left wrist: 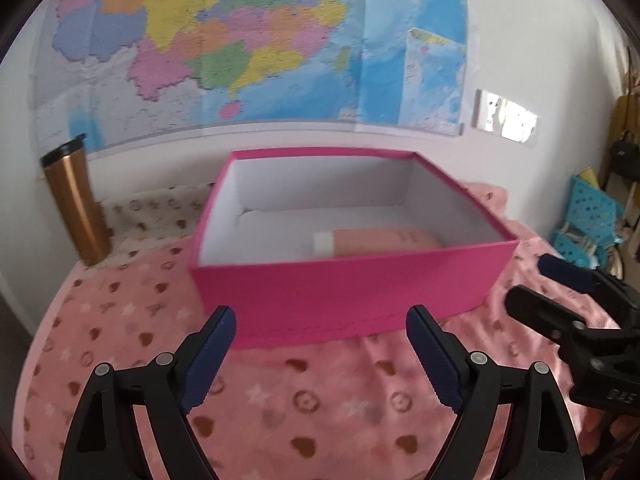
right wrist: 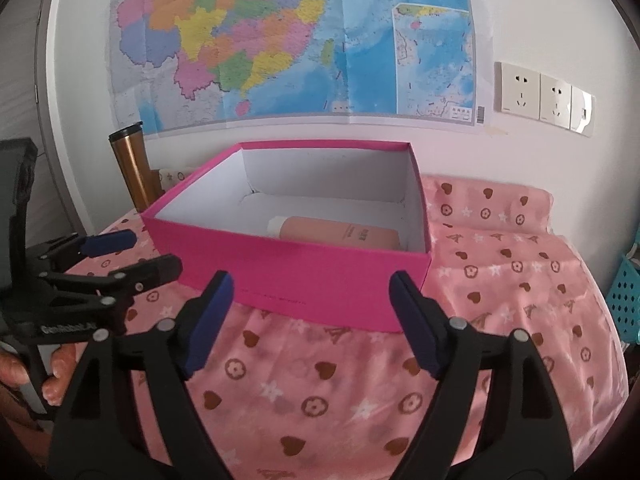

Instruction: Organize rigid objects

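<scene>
An open pink box (left wrist: 340, 292) with a white inside stands on a pink patterned blanket (left wrist: 280, 392). Inside it, near the front right, a peach bottle (left wrist: 384, 240) with a white cap lies on its side. My left gripper (left wrist: 320, 316) stands open just short of the box's front wall, with nothing between its fingers. In the right wrist view the same box (right wrist: 280, 272) and bottle (right wrist: 340, 234) show, and my right gripper (right wrist: 312, 280) is open and empty before the box's near corner. Each gripper appears in the other's view: the right gripper (left wrist: 532, 280) and the left gripper (right wrist: 154, 250).
A gold tumbler (left wrist: 76, 204) with a black lid stands against the wall, left of the box. A map (right wrist: 280, 40) and wall sockets (right wrist: 540, 96) are behind. A blue perforated basket (left wrist: 588, 216) sits beyond the blanket's right edge. A hand (right wrist: 56, 368) holds the left gripper.
</scene>
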